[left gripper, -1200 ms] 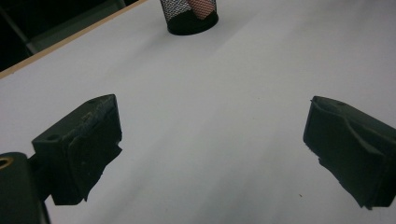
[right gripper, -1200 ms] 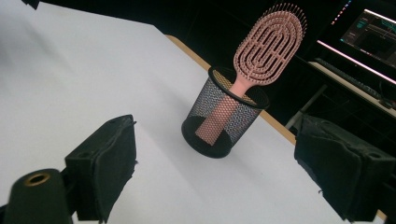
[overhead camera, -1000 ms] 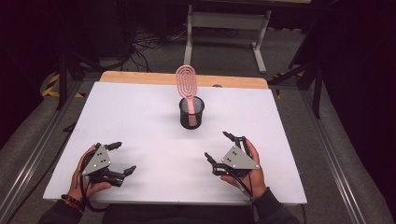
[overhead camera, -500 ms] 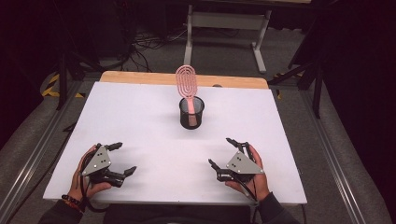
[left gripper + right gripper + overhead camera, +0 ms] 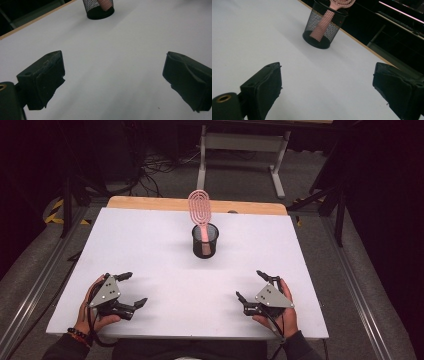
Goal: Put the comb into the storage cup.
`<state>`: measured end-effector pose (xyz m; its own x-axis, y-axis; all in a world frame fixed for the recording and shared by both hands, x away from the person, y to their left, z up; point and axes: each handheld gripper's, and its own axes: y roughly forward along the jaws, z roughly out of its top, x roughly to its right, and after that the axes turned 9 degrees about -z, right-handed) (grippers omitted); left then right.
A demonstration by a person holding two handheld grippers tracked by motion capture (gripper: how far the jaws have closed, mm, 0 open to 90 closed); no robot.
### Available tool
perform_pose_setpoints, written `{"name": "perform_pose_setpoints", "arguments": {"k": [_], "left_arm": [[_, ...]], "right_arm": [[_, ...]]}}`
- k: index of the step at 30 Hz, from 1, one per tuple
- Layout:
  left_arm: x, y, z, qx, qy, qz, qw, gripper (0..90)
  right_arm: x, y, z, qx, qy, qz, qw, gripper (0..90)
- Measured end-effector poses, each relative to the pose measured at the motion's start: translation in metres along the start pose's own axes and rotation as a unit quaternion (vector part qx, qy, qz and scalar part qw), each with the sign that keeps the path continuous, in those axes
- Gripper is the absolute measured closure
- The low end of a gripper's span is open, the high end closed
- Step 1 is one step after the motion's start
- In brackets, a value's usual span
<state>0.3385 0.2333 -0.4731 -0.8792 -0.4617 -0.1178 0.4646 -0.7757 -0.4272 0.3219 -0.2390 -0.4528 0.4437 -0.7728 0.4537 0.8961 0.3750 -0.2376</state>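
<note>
Pink hairbrush stands handle-down in the black mesh cup, leaning toward the far edge, cup sitting mid-table toward the back of the white table. Left gripper near the front left corner, jaws wide apart, nothing between them. Right gripper near the front right, its jaws have just been opening, now spread wide with only bare table between them. Both grippers well apart from the cup, both pointed roughly at it.
</note>
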Motion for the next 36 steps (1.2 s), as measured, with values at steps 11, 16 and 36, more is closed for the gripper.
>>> {"name": "perform_pose_setpoints", "arguments": {"k": [11, 16, 36], "left_arm": [[-0.001, -0.001, 0.001, 0.003, -0.004, 0.006, 1.0000, 3.8], [-0.003, -0.001, 0.002, 0.008, -0.006, 0.007, 0.9999, 3.5], [-0.001, 0.004, 0.003, -0.001, 0.005, -0.004, 1.0000, 3.2]], "right_arm": [[0.017, -0.010, -0.015, -0.013, 0.033, -0.019, 0.9992, 5.6], [0.023, -0.012, -0.019, -0.016, 0.044, -0.027, 0.9985, 5.0], [0.016, -0.011, -0.017, -0.017, 0.040, -0.026, 0.9987, 5.1]]}}
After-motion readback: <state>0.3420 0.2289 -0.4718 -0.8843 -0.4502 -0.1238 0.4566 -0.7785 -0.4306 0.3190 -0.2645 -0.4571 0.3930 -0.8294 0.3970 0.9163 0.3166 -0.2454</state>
